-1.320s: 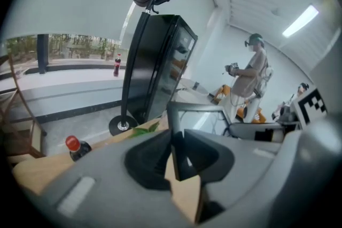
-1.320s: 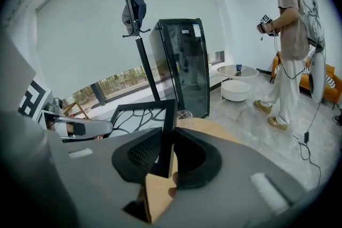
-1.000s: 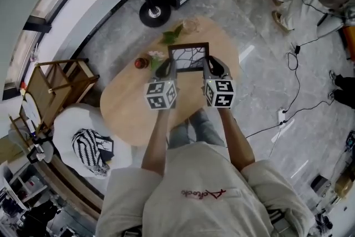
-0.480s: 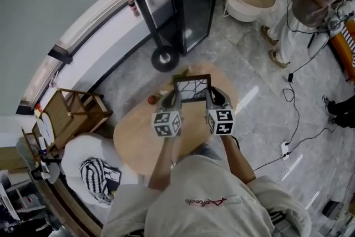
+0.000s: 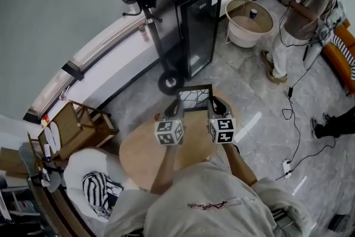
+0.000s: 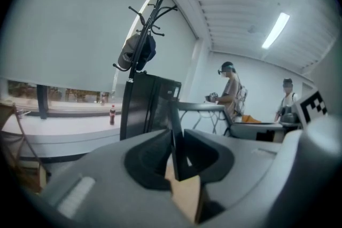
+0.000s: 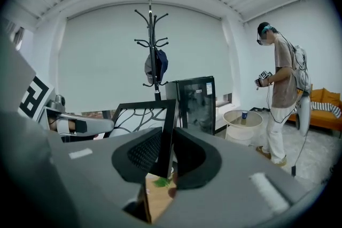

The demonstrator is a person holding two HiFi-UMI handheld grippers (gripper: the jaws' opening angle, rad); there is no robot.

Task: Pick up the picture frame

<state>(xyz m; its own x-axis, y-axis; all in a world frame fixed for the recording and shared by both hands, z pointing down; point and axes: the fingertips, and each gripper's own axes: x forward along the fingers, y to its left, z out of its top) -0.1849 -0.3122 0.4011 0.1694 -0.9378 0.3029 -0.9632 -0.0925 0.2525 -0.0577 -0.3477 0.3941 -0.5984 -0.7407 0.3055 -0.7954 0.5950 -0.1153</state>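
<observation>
1. Past the worktop (image 5: pixel 141 155) we see a black cabinet (image 5: pixel 198 14) with a glass door. A coat stand (image 5: pixel 145 19) stands just beside it on the left, with a dark cap hung on it. Both are beyond the frame, on the line the tools point along.
2. Right of the cabinet, a white round tub (image 5: pixel 249 24) sits on the floor. A person (image 5: pixel 302 11) stands near it, well apart from us. A cable (image 5: pixel 293 114) trails across the floor on the right.
3. Left of the worktop there is a white chair (image 5: pixel 83 166) with a striped cushion (image 5: pixel 95 174), and a wooden rack (image 5: pixel 75 127) behind it.
4. The picture frame (image 5: pixel 194 98) is black with a branch pattern. It is upright, held in the air between the two tools over the far edge of the worktop, not touching it.
5. The left tool (image 5: pixel 172 110) is clamped on the frame's left edge; its own view shows that edge pinched between the pads.
6. The right tool (image 5: pixel 213 105) is clamped on the right edge the same way.
7. Pose: both forearms reach forward side by side from the torso. The tools are parallel and roughly level, with the marker cubes facing up at us.
</observation>
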